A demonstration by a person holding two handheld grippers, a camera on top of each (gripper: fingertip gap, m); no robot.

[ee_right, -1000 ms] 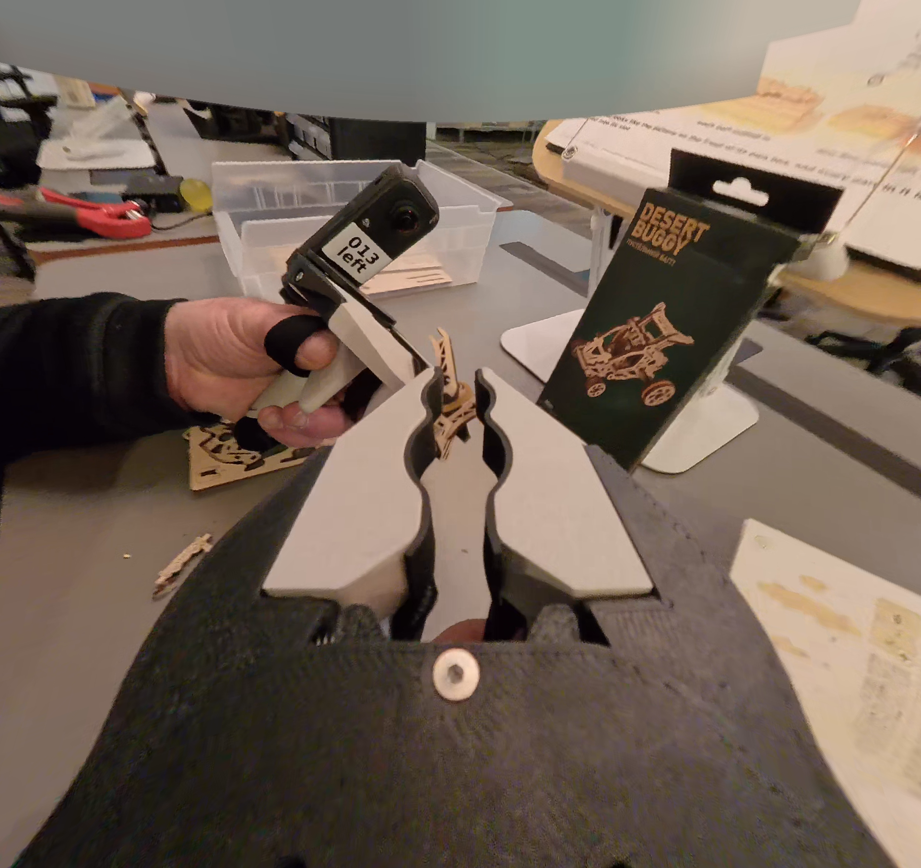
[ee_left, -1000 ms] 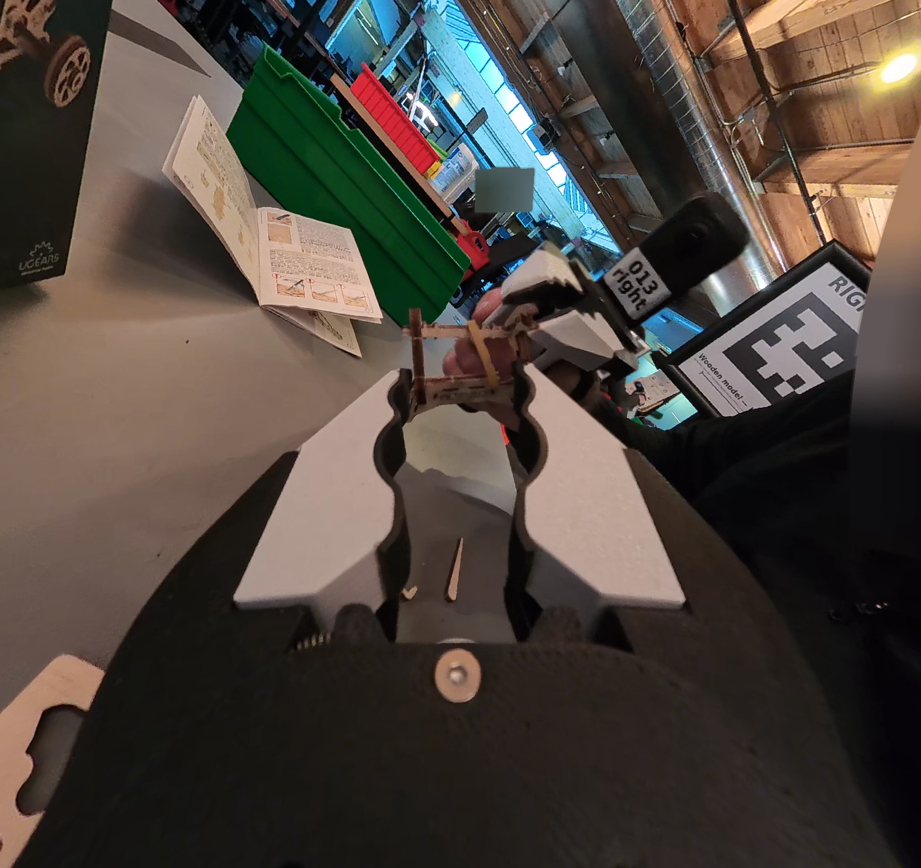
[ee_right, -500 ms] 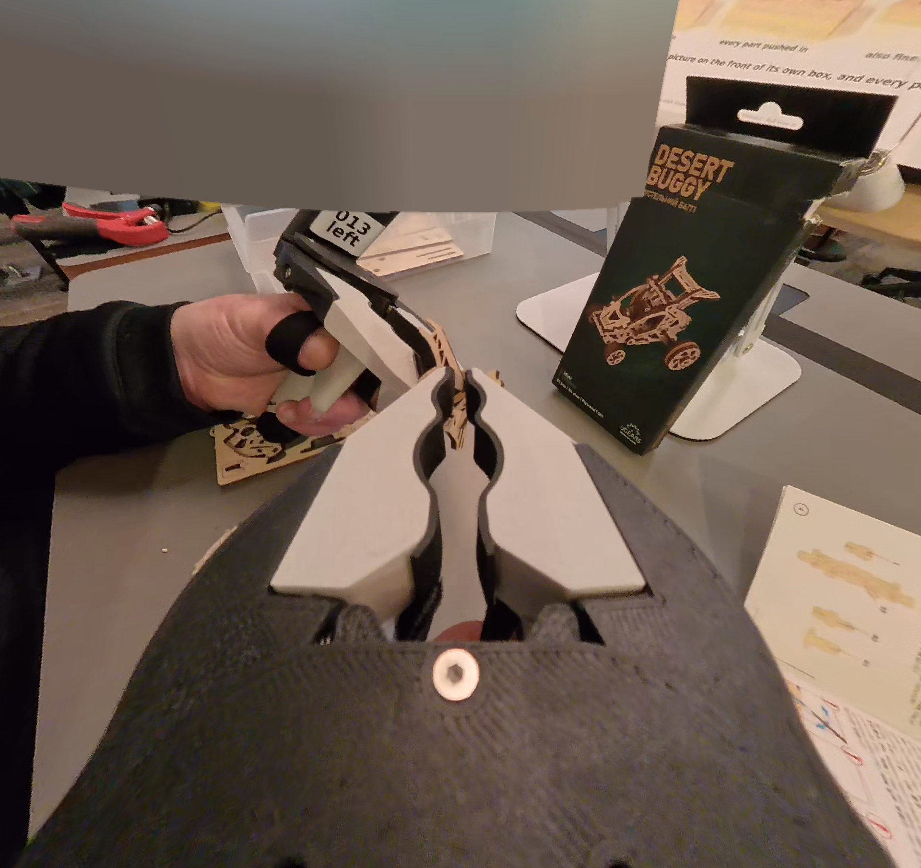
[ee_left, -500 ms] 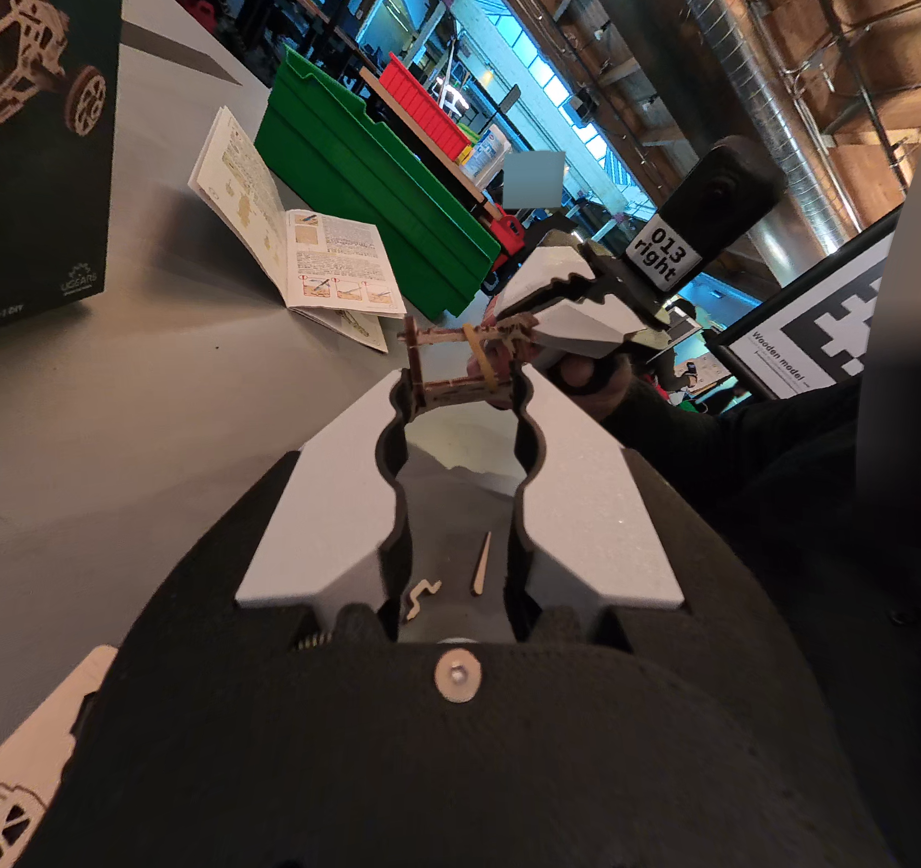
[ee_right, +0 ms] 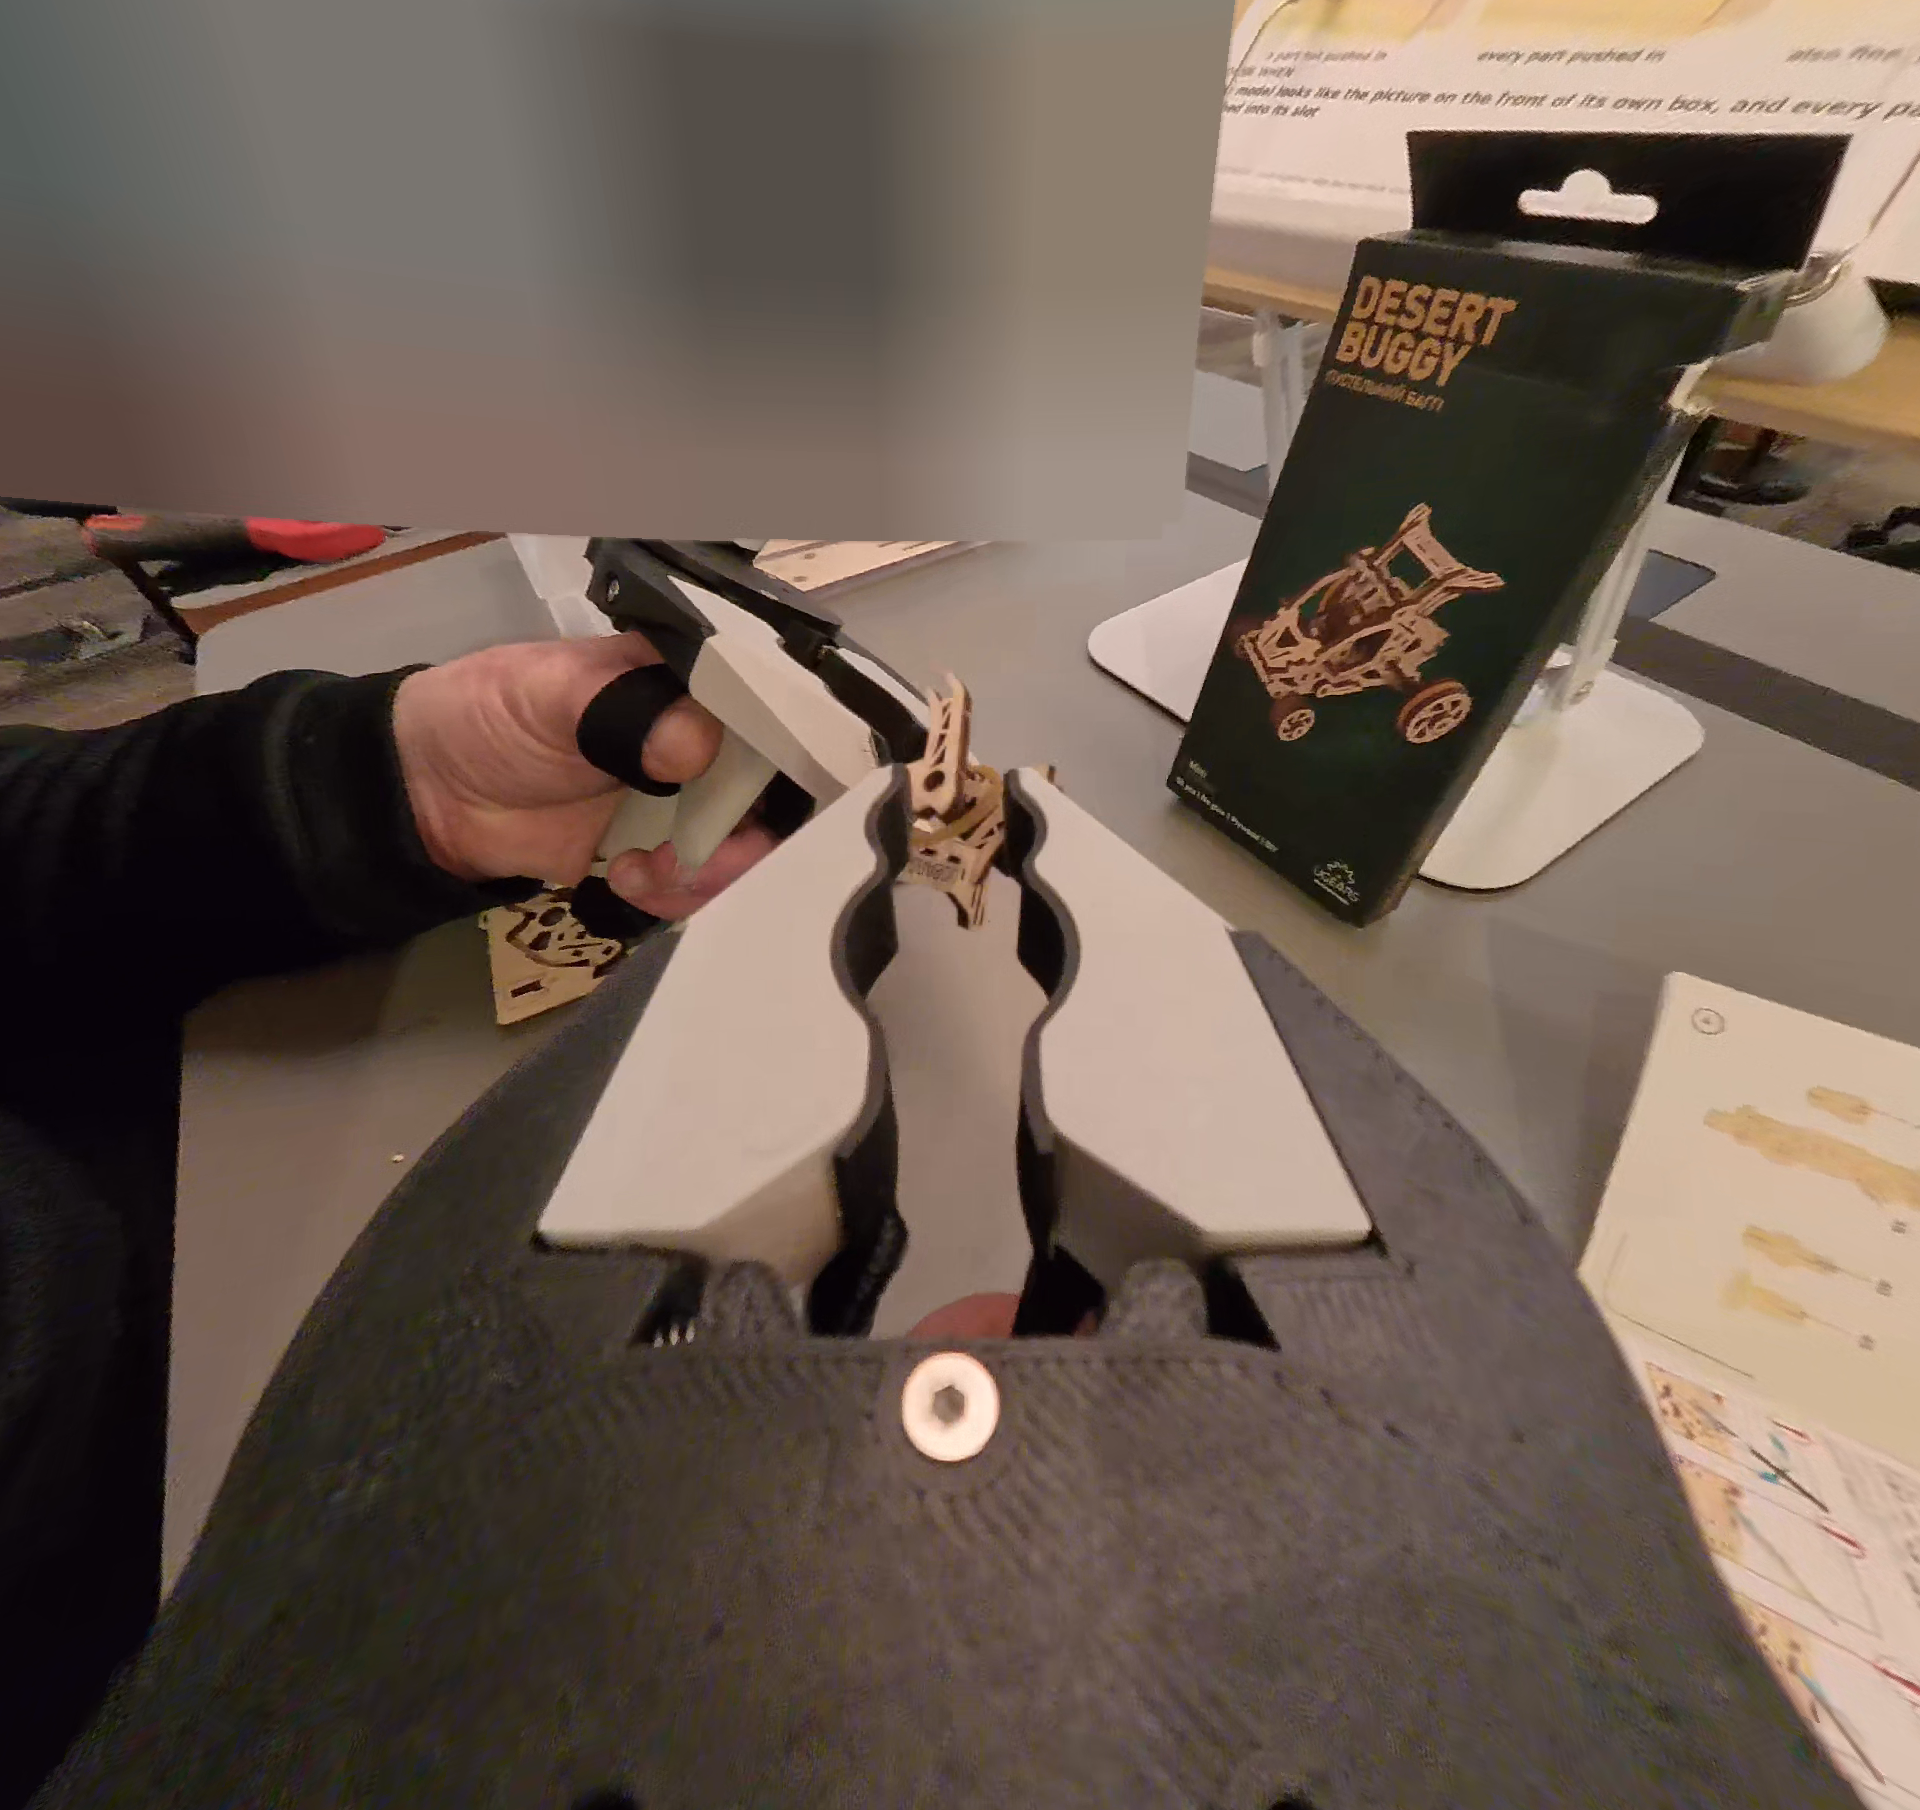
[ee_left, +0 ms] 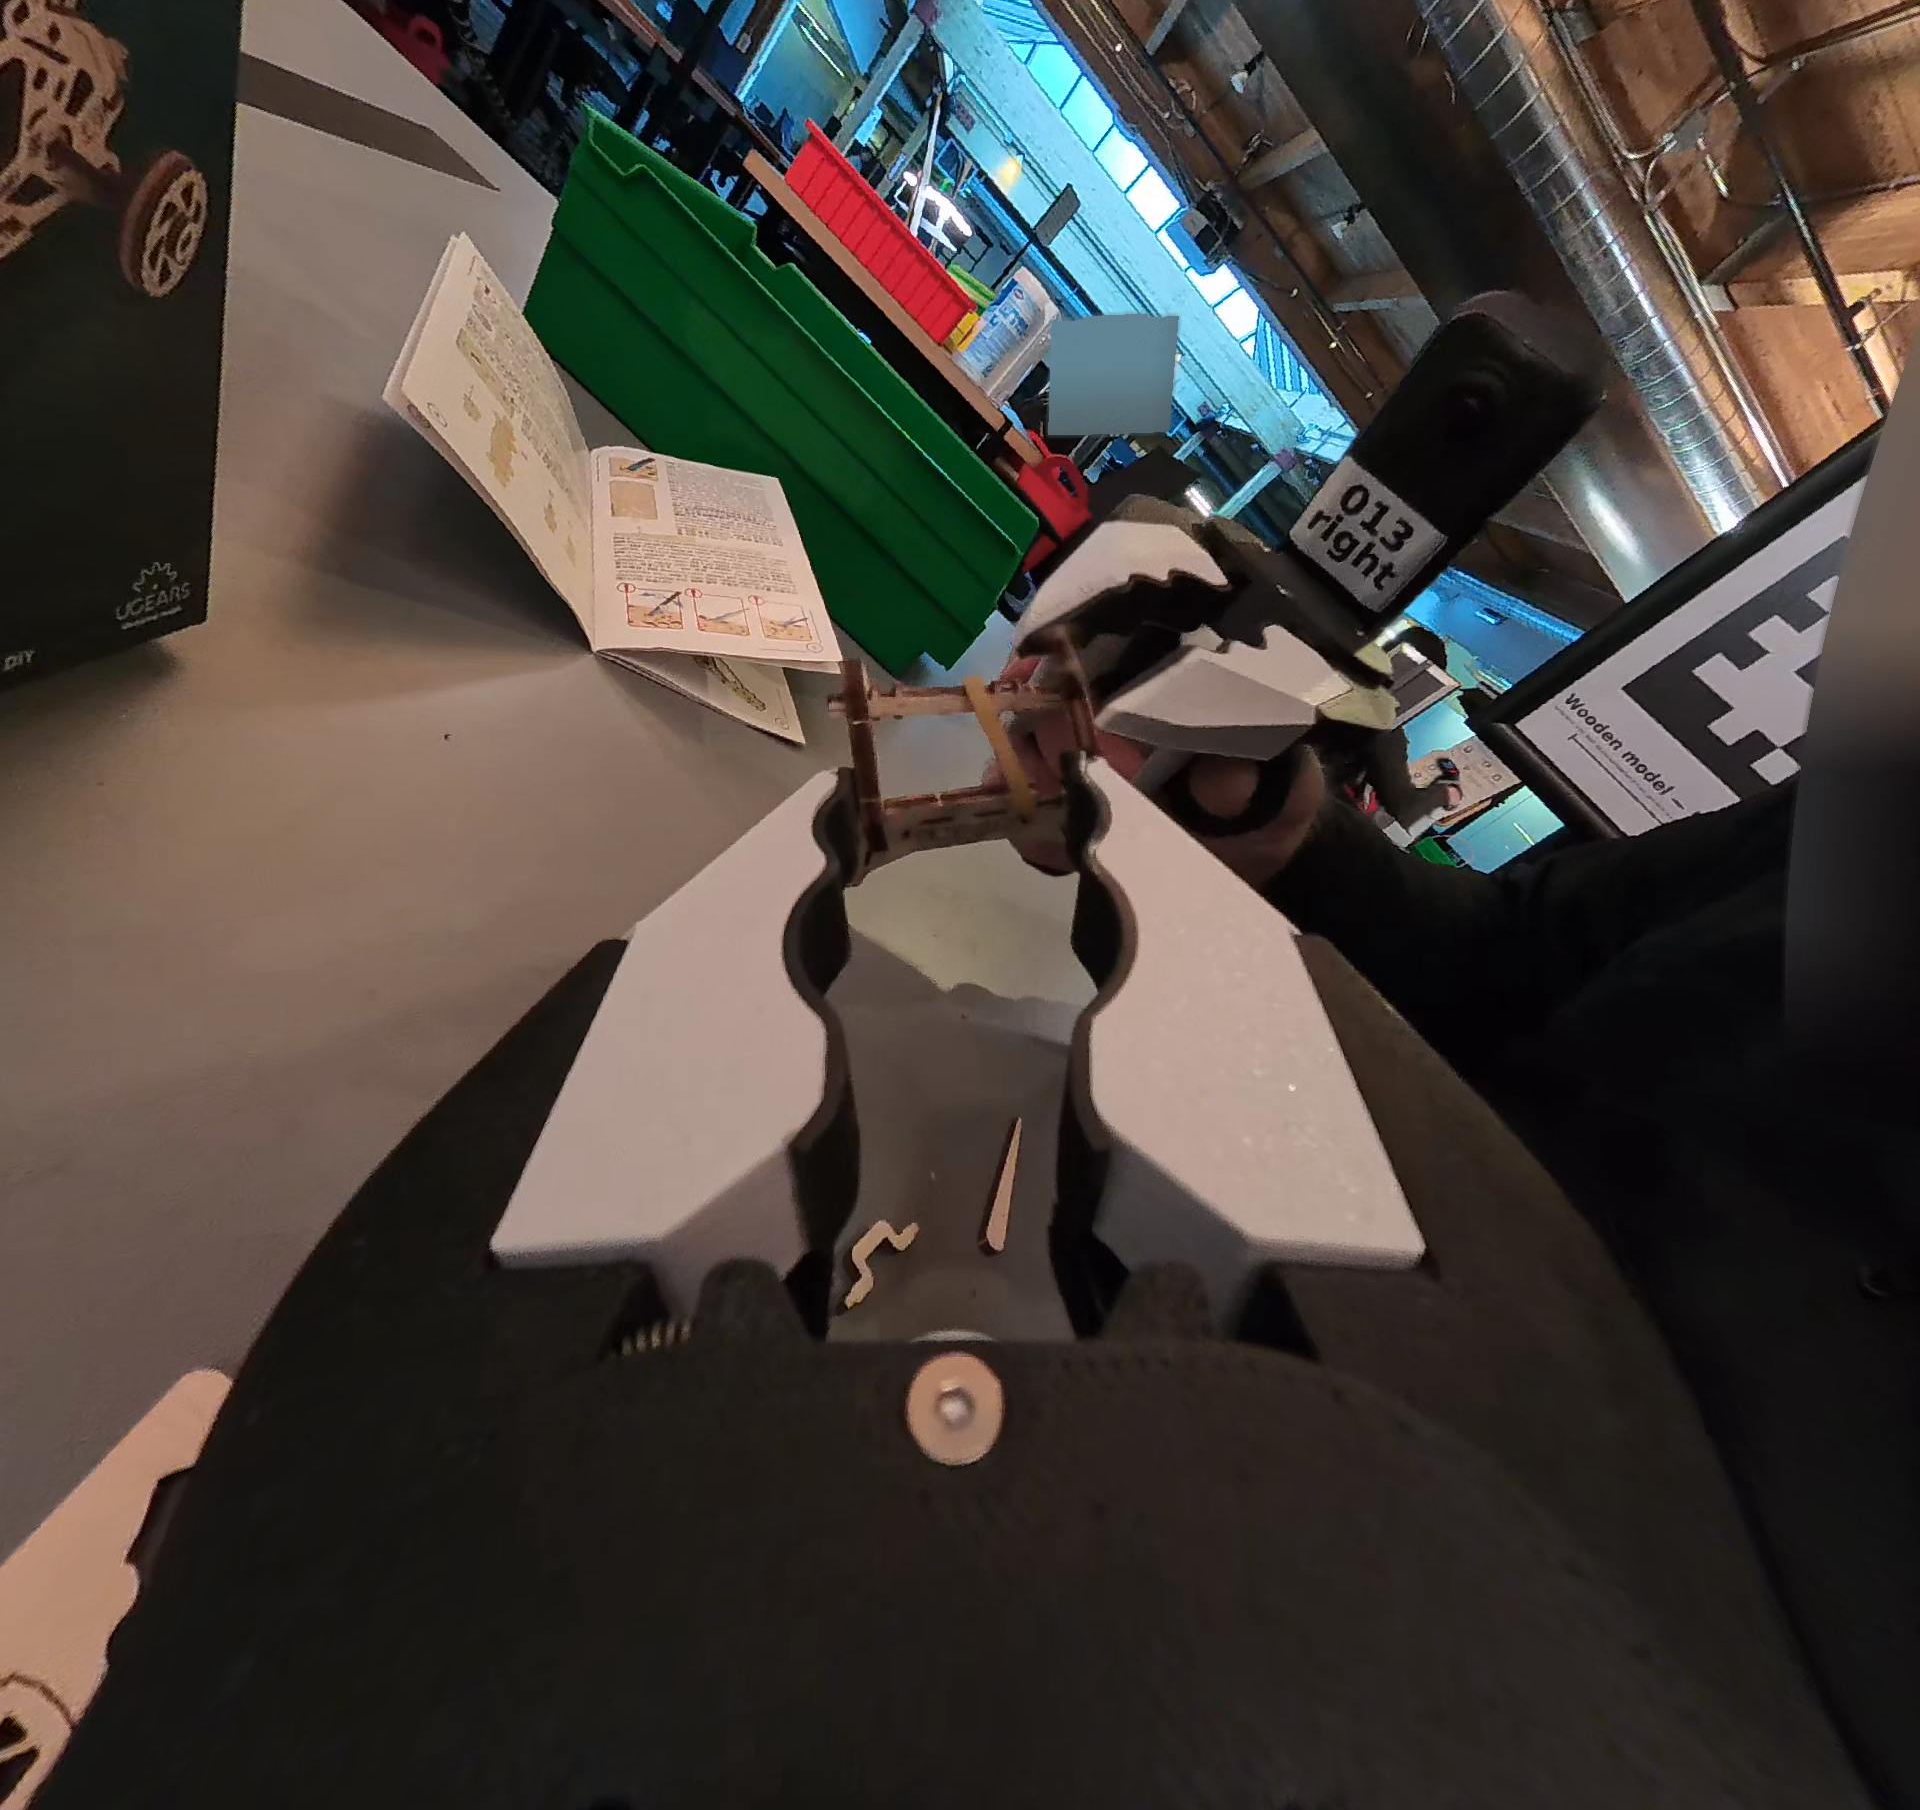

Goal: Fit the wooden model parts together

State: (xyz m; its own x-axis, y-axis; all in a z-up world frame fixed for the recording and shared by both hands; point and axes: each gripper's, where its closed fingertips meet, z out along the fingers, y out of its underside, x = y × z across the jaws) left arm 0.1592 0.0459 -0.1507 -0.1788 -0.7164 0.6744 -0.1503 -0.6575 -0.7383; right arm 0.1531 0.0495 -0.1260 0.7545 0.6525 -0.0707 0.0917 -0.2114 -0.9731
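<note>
My left gripper [ee_left: 961, 815] is shut on a small wooden frame [ee_left: 914, 702], pads pressed on the two ends of its lower bar, and holds it above the grey table [ee_left: 260, 877]. A yellow rubber band [ee_left: 1000, 742] runs across the frame's two bars. My right gripper [ee_left: 1081, 664] stands at the frame's far right end, its jaws apart around the end post. In the right wrist view my right gripper [ee_right: 954, 794] has the same wooden frame [ee_right: 951, 861] between its parted tips. The hand-held left gripper [ee_right: 769, 711] comes in from the left.
A dark green model box [ee_right: 1382, 565] stands on a white stand base [ee_right: 1538, 784]. An open instruction booklet [ee_left: 623, 524] and a green bin [ee_left: 748, 389] lie beyond. Loose wood slivers [ee_left: 1003, 1189] and a cut parts sheet [ee_right: 540, 950] lie on the table. A black-and-white sign [ee_left: 1714, 680] stands at the right. Less than 4 cm separates the two grippers' tips.
My right gripper's jaws were shut at the frame's far end half a second ago and now stand apart around it. My left gripper has kept its hold on the frame.
</note>
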